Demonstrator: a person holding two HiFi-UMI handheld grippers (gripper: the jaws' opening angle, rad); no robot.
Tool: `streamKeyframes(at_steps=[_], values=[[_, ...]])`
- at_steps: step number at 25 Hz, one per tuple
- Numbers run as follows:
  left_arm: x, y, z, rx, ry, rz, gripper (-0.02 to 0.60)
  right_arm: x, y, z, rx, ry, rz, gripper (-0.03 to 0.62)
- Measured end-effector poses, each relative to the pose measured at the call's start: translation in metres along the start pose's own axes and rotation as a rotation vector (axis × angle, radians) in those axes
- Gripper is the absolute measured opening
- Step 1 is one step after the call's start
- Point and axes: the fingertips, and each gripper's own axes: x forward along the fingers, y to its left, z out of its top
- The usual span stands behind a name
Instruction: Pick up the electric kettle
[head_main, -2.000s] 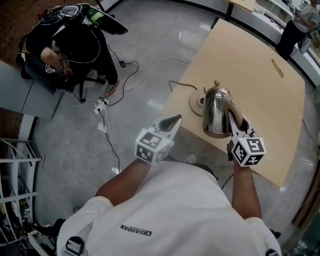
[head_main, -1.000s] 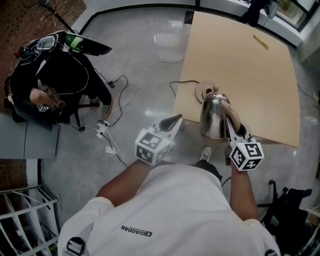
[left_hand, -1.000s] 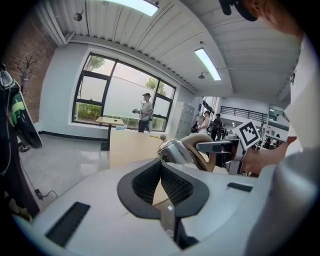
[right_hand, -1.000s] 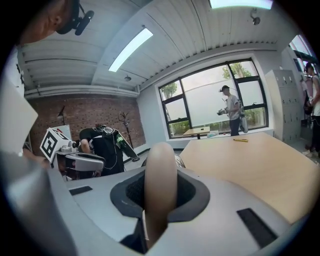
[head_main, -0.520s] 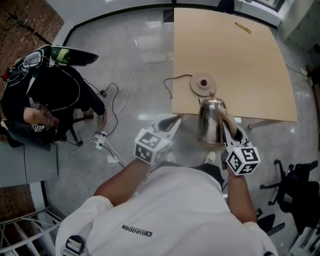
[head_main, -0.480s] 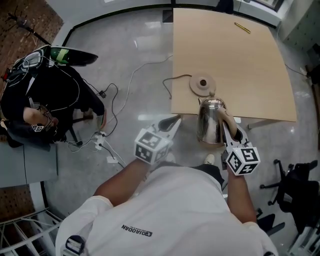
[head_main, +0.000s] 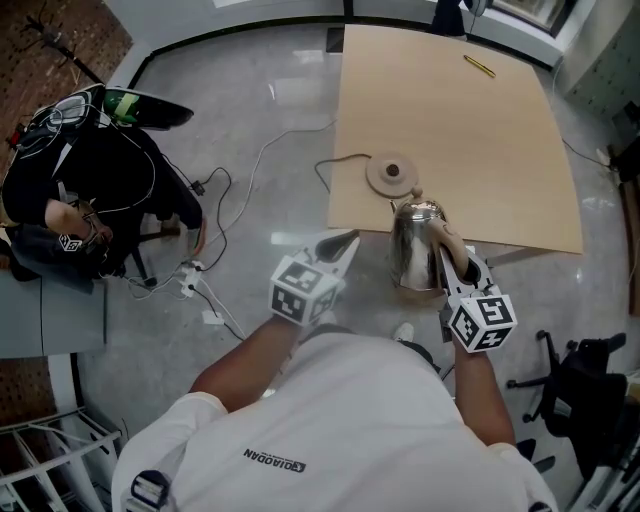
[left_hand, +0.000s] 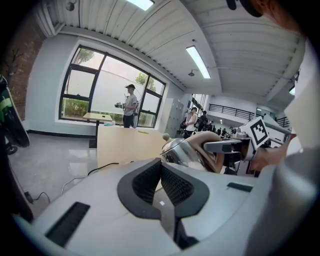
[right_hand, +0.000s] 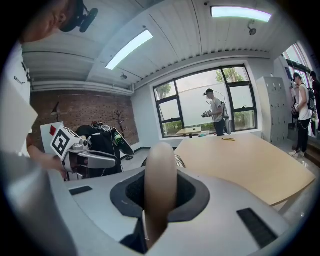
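Note:
The steel electric kettle (head_main: 415, 245) hangs in the air over the near edge of the tan table (head_main: 480, 140), clear of its round base (head_main: 390, 175), which stays on the table with its cord. My right gripper (head_main: 447, 262) is shut on the kettle's tan handle (right_hand: 160, 175), which fills the gap between the jaws in the right gripper view. Left of the kettle and over the floor, my left gripper (head_main: 347, 240) is shut with nothing in it; its pads (left_hand: 170, 186) meet. The kettle (left_hand: 184, 151) shows beyond them.
A yellow pen (head_main: 478, 66) lies at the table's far side. Cables and a power strip (head_main: 195, 288) run over the floor at left, beside a black chair piled with gear (head_main: 100, 170). Another black chair (head_main: 585, 385) stands at right. People stand by the windows (right_hand: 216, 112).
The right gripper has carried the kettle off its base and back towards me, past the table's near edge. The left gripper stays shut beside it.

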Motion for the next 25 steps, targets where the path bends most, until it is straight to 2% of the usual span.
streamKeyframes(at_steps=[8,14,25], values=[[0.000,-0.017,-0.018,-0.021,0.025,0.038,-0.005,-0.007,-0.015,0.004,-0.010,-0.015,0.032,0.071],[0.003,-0.027,-0.008,-0.020,0.008,0.062,-0.005,-0.010,-0.022,0.002,-0.009,-0.018,0.055,0.071],[0.004,-0.033,-0.012,-0.028,0.013,0.057,-0.005,-0.013,-0.017,0.000,-0.020,-0.023,0.075,0.071]])
